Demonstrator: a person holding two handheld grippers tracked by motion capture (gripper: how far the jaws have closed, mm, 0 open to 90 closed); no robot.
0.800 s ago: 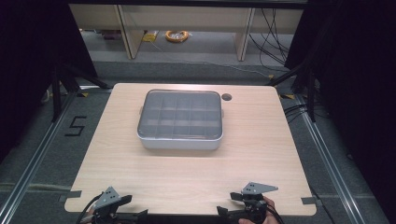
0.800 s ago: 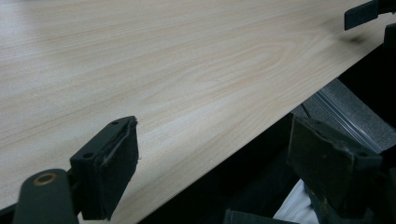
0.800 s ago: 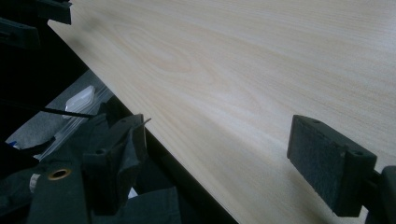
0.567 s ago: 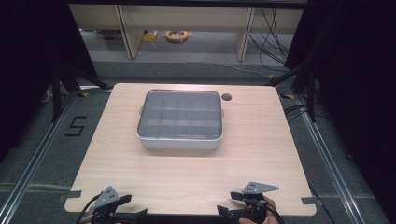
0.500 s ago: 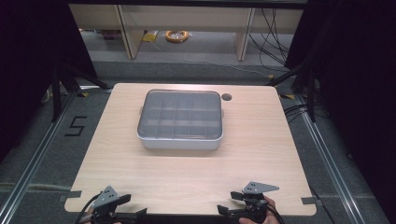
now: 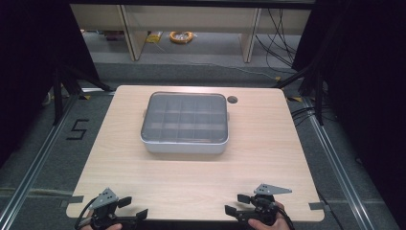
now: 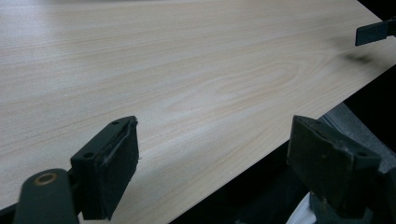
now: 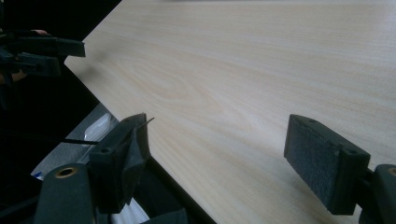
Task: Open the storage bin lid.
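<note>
Numeral "5" (image 6: 76, 130) beside table (image 6: 191, 177); each hand-held gripper (image 6: 125, 209) (image 6: 238, 204) wide open, empty.

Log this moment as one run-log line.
left gripper: open, empty, near table edge | right gripper: open, empty, near table edge | lidded compartment box: mid-table, untouched | table

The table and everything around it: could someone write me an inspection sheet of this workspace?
Surface: light wooden table, bare around the box, round hole near the far edge.
Job's things: grey compartment box with clear lid on, far of centre, untouched.
Clutter: nothing seen.
Grippers: left gripper and right gripper at the near edge, jaws open, nothing between them.
Cables: a cable trails from the left gripper; black cables on the floor beyond.
Surroundings: shelving, yellow coil, floor marking "5".
</note>
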